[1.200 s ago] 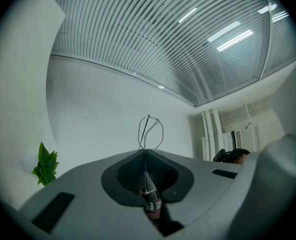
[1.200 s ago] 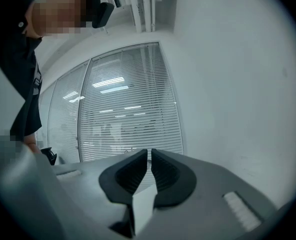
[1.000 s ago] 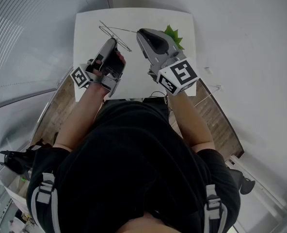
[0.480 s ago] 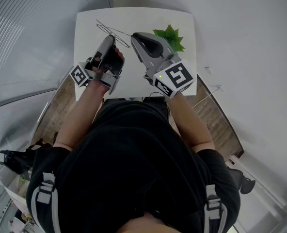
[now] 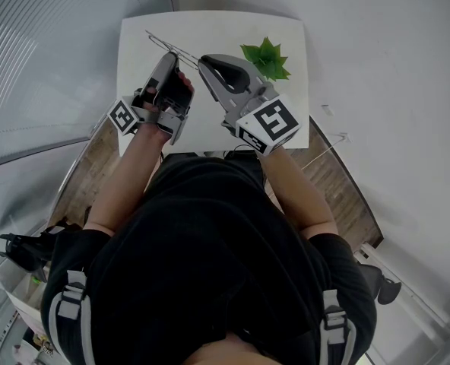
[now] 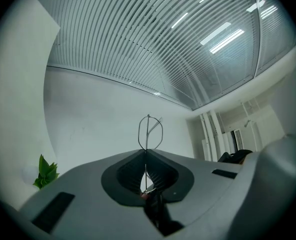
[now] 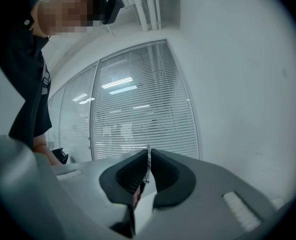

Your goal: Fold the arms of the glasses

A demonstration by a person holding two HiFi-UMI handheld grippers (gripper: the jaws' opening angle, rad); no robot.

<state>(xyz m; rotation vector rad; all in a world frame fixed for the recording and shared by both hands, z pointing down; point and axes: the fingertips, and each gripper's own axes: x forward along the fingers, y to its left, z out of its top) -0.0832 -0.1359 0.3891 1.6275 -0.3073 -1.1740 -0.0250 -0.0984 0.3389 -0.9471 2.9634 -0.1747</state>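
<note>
My left tongs and right tongs both stay clenched on the wire glasses above the desk, and the right has swung inward, probably closing one arm.

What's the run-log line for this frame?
left gripper: jaws shut on glasses | right gripper: jaws shut on glasses | glasses: held over table | plant: on table | fold state: cannot tell

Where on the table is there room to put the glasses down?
The table's left strip, beside the left gripper, is bare; so is the far edge between the glasses and the plant. The right gripper crowds the middle.
</note>
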